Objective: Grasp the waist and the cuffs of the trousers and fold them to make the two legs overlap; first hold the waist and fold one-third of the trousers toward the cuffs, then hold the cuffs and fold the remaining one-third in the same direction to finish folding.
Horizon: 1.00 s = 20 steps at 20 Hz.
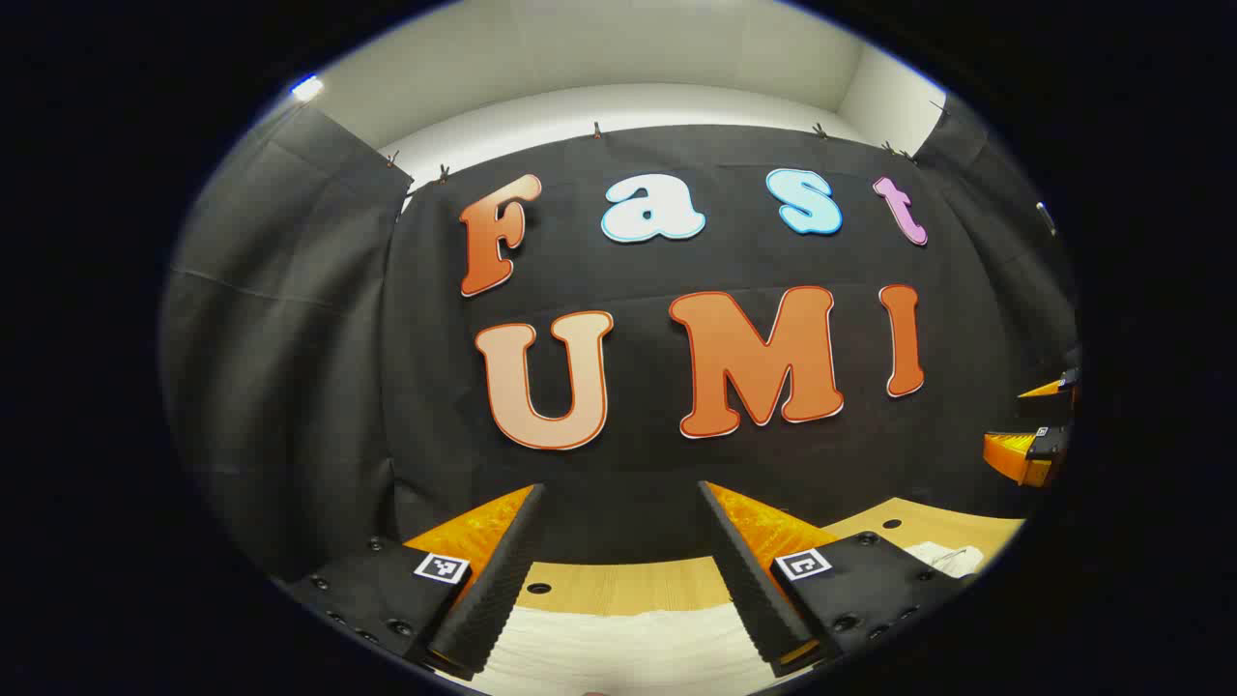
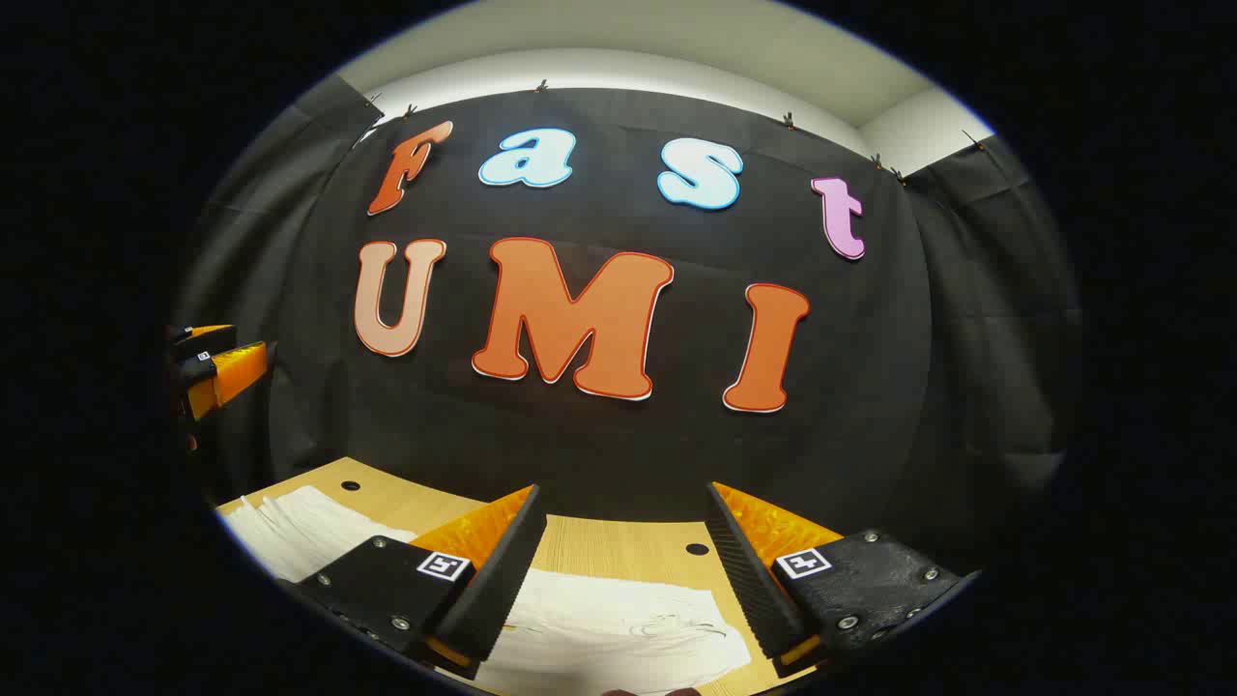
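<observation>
We hold both tools wide open and empty, raised above the table (image 2: pixel 599 546): the left gripper (image 1: pixel 623 570) and the right gripper (image 2: pixel 623 570) each frame pale cloth between their fingers at the bottom of the frame. We judge the main risk is pinching only one layer, or unequal spots, so the legs slide apart and overlap crookedly. The trousers (image 2: pixel 618 619) lie flat on the wood along the lower edge, white, thin and lightly creased, reaching into the lower left.
</observation>
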Each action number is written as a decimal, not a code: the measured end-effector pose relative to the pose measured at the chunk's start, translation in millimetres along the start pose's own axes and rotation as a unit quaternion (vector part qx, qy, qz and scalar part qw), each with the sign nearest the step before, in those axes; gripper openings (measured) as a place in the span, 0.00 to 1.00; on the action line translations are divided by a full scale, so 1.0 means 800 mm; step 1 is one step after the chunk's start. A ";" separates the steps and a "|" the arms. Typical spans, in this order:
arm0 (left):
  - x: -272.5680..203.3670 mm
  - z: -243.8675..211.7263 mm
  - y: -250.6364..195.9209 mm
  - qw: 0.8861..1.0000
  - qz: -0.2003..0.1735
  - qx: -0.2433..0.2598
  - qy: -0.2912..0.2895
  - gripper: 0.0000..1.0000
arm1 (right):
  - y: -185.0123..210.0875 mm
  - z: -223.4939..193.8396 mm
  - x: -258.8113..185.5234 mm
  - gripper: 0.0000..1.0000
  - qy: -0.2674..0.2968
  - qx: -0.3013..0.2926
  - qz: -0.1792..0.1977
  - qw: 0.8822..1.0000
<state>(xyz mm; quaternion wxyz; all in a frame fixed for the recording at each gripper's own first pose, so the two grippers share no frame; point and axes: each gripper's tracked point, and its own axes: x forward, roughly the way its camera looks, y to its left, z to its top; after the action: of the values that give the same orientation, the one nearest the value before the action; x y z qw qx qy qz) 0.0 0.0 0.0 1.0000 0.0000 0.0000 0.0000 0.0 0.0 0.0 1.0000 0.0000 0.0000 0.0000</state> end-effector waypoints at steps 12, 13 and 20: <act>0.003 -0.009 0.012 1.000 0.017 0.003 0.010 0.99 | -0.017 -0.009 0.007 0.99 0.011 -0.005 -0.013 1.000; 0.006 -0.013 0.016 1.000 0.021 0.004 0.015 0.99 | -0.019 -0.009 0.008 0.99 0.013 -0.005 -0.015 1.000; 0.013 -0.022 0.005 1.000 0.009 0.014 0.024 0.99 | -0.027 -0.018 0.018 0.99 0.026 0.000 -0.015 1.000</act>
<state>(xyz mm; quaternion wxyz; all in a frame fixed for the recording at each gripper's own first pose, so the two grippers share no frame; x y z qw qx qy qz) 10.7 4.0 -17.4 0.9996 0.0145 0.0243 0.0092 14.7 -21.8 -14.7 0.9995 -0.0003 0.0263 -0.0154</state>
